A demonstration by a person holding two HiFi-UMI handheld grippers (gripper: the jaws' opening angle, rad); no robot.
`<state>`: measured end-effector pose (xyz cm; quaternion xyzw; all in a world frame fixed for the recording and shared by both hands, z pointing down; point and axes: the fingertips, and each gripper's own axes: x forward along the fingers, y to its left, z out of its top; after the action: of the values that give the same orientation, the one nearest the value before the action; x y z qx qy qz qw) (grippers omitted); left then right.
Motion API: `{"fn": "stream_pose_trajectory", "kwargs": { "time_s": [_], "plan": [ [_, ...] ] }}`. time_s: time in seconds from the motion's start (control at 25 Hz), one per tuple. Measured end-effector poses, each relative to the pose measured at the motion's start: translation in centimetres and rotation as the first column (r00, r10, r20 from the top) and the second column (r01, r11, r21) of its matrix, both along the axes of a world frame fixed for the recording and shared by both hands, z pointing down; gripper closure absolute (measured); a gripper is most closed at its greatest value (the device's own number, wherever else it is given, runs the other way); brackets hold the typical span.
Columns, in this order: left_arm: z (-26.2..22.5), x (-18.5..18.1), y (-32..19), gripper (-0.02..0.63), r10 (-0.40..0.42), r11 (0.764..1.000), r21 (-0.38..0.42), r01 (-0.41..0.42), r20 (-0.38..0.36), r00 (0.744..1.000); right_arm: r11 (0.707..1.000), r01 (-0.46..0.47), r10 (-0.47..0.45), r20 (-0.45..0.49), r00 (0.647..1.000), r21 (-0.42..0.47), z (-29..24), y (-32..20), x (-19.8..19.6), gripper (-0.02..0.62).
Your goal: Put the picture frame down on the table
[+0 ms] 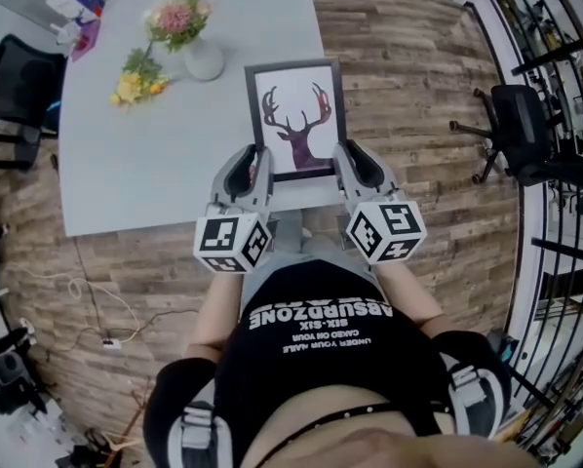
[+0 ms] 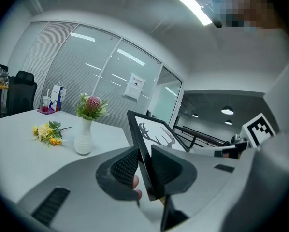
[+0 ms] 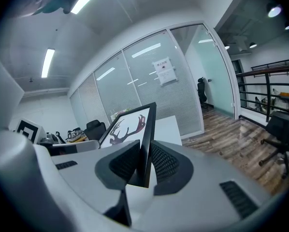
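The left tool and right tool clamp lower corners of the picture frame, likely to keep it level over the surface.

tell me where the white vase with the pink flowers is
In the head view the white ceramic vase of pink flowers stands on the grey table, just left of the black-framed deer picture, with yellow flowers lying at its left.
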<state>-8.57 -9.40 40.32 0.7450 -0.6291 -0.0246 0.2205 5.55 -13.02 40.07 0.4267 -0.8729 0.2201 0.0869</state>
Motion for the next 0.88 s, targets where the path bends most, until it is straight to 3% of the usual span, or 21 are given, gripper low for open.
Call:
{"fn": "stream_pose_trajectory", "kwargs": {
  "time_s": [0.88],
  "plan": [
    [6.2, -1.7, -6.6, 0.509, 0.058, 0.985, -0.164, -0.057, -0.003, 0.998, 0.989, -0.021, 0.013, -0.052, 0.999, -0.146, 6.3, -6.4, -1.8, 0.511]
  ]
}}
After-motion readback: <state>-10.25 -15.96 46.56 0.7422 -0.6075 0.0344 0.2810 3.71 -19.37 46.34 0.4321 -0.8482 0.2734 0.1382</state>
